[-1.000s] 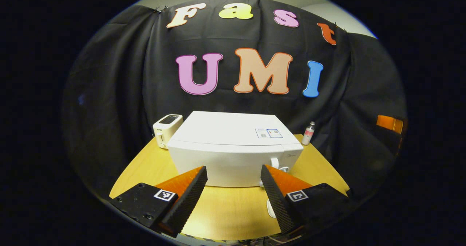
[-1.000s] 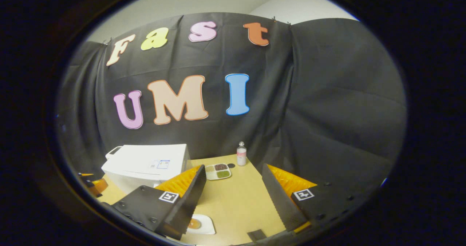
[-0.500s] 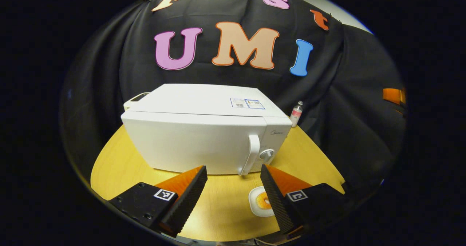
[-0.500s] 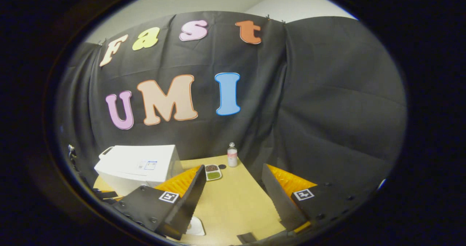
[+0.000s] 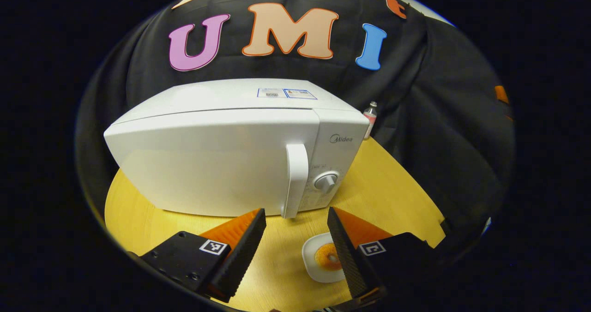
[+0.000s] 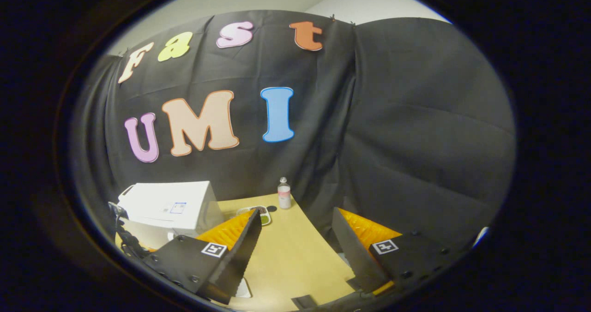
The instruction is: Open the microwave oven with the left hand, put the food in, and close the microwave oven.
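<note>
— White, glossy plastic is filling the middle of the left gripper view: the microwave oven (image 5: pixel 221 155), a boxy body with a bulging door that is sitting shut.

— And its handle (image 5: pixel 294 179)?

— A smooth vertical bar, standing right of centre, just left of a round knob (image 5: pixel 326 182). The left gripper (image 5: pixel 295 249) is hanging at the bottom of the frame, below the handle, its two ribbed wedge fingers spread apart with nothing between them.

— Where is the food lying?

— A rounded white plate (image 5: pixel 310 261) is resting on the table at lower centre, in front of the oven, carrying something round and orange (image 5: pixel 327 255). The right-hand finger is covering part of it.

— And the right gripper (image 6: pixel 295 252)?

— Its fingers are standing wide apart too, empty, at the bottom of the right gripper view, above bare table. The oven is sitting at lower left there.

— What is the surface like?

— A smooth, yellowish wood-look table (image 5: pixel 392 187) with a curved edge. A small clear bottle (image 6: pixel 284 194) with a pale label is standing at the back edge, against draped black cloth (image 6: pixel 415 118); a small divided tray (image 6: pixel 263 211) is lying near it, mostly hidden behind a finger.
</note>
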Tool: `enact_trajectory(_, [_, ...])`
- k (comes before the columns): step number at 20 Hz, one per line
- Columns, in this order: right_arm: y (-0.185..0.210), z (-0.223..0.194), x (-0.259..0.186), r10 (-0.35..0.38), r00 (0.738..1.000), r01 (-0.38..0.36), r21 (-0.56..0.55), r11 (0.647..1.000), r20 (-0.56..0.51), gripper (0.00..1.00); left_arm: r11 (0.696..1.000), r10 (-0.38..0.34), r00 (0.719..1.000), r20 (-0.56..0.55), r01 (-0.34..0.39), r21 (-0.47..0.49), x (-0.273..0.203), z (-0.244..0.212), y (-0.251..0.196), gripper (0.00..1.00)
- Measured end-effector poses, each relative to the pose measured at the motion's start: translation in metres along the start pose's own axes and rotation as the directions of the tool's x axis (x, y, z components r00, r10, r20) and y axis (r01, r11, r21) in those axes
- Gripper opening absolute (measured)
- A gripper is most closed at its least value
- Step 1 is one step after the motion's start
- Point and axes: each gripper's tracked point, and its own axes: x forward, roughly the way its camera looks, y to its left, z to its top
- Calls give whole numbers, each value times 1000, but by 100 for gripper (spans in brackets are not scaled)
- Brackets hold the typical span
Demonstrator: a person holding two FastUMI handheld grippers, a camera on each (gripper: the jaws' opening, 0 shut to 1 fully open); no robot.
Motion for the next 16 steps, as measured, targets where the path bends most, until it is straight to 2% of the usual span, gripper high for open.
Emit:
enact_trajectory(6, [-9, -4, 5, -7, 1000, 7, -9, 1000, -10, 98, 999, 42, 998, -48, -42, -17, 33, -9, 4, 80])
enact_trajectory(9, [-14, -9, 7, -11, 1000, 11, -9, 1000, -18, 98, 997, 74, 995, -67, -76, -27, 48, -11, 11, 62])
enact_trajectory(13, [-20, -18, 9, -13, 999, 13, -5, 1000, -41, 98, 994, 102, 992, -72, -104, -26, 59, -10, 17, 51])
enact_trajectory(14, [-21, -21, 11, -18, 999, 17, -7, 1000, -46, 98, 994, 100, 992, -76, -102, -25, 60, -10, 16, 51])
enact_trajectory(15, [-23, -21, 11, -22, 999, 22, -8, 1000, -50, 98, 995, 97, 992, -83, -98, -18, 60, -11, 14, 44])
enact_trajectory(16, [-25, -22, 11, -24, 998, 24, -7, 1000, -52, 98, 995, 102, 990, -95, -103, -7, 60, -13, 14, 41])
